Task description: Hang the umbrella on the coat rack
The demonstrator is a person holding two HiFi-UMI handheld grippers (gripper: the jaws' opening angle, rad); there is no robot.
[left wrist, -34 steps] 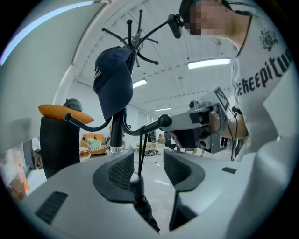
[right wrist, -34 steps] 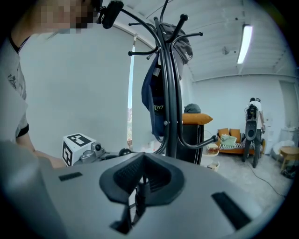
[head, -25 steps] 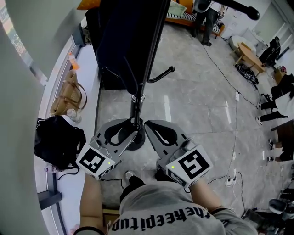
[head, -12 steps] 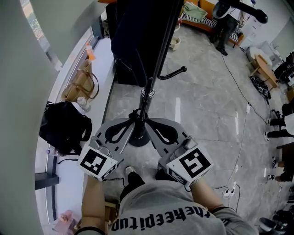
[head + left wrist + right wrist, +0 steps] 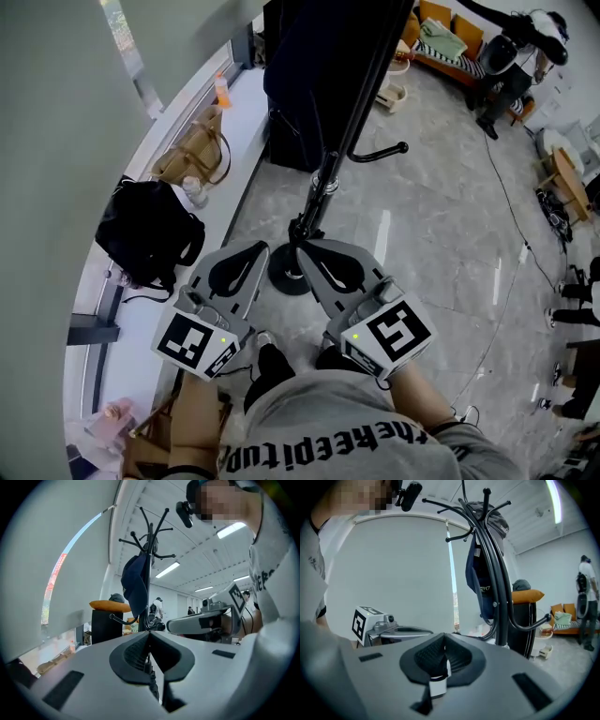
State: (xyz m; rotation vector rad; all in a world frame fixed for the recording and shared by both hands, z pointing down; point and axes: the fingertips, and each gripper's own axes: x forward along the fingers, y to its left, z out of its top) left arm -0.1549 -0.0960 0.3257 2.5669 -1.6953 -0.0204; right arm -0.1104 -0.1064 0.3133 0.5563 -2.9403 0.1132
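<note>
The left claw (image 5: 149, 633) is clenching on a thin black cord (image 5: 151, 679) that is hanging down from between its pads, and its jaws have just been closing. The right claw (image 5: 443, 644) is grasping a small white piece (image 5: 437, 685) with a dark band, sitting low between its jaws. I cannot tell whether the cord and the piece are parts of the umbrella, which is not showing plainly in any view. Both claws are pointing roughly level, side by side and close together, toward the coat rack (image 5: 502, 620), which is standing on the grey floor (image 5: 422, 244) just beyond their tips. Its round base (image 5: 281, 278) is showing between the two claws in the head view, and a low hook (image 5: 380, 154) is sticking out from the pole. A dark blue cap (image 5: 135, 585) is hanging higher up on the rack. A black bag (image 5: 145, 234) and a tan handbag (image 5: 192, 155) are lying on the window ledge (image 5: 141, 328) at the left
</note>
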